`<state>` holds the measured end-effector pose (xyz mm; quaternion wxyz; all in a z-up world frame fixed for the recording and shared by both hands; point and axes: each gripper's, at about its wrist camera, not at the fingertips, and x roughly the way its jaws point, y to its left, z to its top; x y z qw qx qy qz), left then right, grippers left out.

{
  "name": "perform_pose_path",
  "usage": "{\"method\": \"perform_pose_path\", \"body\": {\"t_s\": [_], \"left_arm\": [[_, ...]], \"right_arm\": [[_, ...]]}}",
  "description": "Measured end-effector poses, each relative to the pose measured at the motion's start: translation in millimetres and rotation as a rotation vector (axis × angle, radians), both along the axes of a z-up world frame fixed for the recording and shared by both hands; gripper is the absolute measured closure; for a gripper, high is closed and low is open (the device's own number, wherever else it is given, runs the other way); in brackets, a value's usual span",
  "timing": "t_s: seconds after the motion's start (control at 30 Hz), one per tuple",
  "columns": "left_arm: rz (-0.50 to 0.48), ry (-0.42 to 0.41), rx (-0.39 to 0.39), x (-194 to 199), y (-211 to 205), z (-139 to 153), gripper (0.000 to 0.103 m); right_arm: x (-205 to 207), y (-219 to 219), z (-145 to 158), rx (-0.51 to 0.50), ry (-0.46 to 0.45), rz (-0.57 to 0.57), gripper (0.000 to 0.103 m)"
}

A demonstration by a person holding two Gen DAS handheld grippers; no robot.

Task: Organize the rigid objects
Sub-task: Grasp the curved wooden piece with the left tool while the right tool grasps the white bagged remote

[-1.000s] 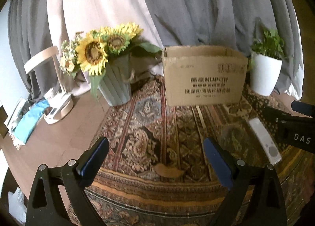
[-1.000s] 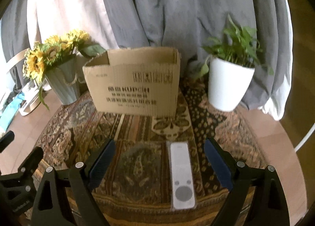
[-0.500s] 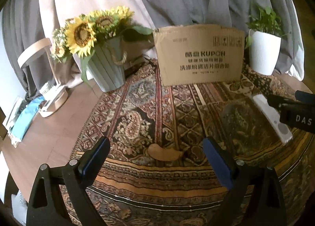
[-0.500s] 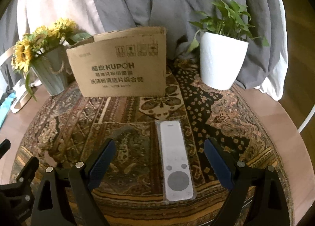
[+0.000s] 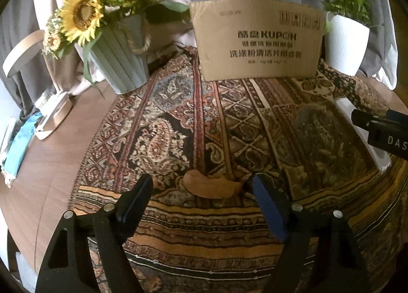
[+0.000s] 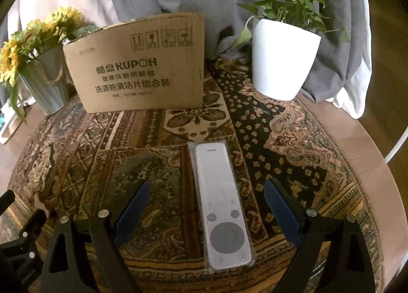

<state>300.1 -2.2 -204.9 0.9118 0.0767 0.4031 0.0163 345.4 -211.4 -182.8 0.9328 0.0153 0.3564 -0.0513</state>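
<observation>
On the rug-covered surface (image 6: 293, 139) nothing is boxed yet: left claw (image 5: 202, 185) closing around the wooden piece (image 5: 213, 185), right claw (image 6: 205, 196) wide open astride the remote (image 6: 221, 206), cardboard box (image 6: 142, 68) behind

Left tongs (image 5: 204, 185) closing; right tongs (image 6: 206, 193) spread wide.

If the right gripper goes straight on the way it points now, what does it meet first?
Most likely the white remote, which lies lengthwise between the open right gripper fingers on the patterned cloth; depth is unclear.

One remote (image 6: 224, 206), one cardboard box (image 6: 142, 65), two potted plants (image 6: 283, 60), one wooden piece (image 5: 211, 185).
</observation>
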Motion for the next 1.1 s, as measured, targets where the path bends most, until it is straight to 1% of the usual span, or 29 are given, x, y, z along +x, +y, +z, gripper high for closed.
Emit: {"method": "perform_pose_path", "body": {"t_s": [0.17,0.2,0.27,0.4,0.47,0.63,0.73,0.83,0.93,1.0,1.1], "left_arm": [[-0.013,0.026,0.012,5,-2,-7,0.026],[-0.018,0.035,0.015,6,-2,-8,0.028],[-0.022,0.045,0.026,8,0,-11,0.032],[-0.03,0.055,0.028,11,0,-15,0.034],[-0.038,0.057,0.025,13,-1,-16,0.035],[-0.055,0.047,0.026,16,-3,-16,0.04],[-0.064,0.043,0.014,16,-3,-16,0.045],[-0.064,0.039,0.01,16,-3,-16,0.046],[-0.065,0.041,-0.002,16,-2,-16,0.046],[-0.066,0.045,-0.018,17,0,-16,0.046],[-0.064,0.055,-0.054,19,4,-17,0.046]], "right_arm": [[6,-3,-7,0.008,0.022,-0.01,0.012],[7,-4,-8,0.007,0.025,-0.011,0.012],[9,-4,-11,-0.002,0.029,-0.014,0.013],[11,-3,-14,-0.033,0.03,-0.025,0.016],[12,-3,-15,-0.033,0.031,-0.024,0.02],[17,-7,-22,-0.027,0.054,-0.03,0.025],[20,-8,-28,-0.006,0.075,-0.016,0.033],[20,-8,-30,0.014,0.084,-0.004,0.036],[20,-7,-30,0.022,0.082,0.013,0.042],[20,-5,-30,0.022,0.08,0.02,0.044],[20,-3,-29,0.019,0.078,0.032,0.05]]}}
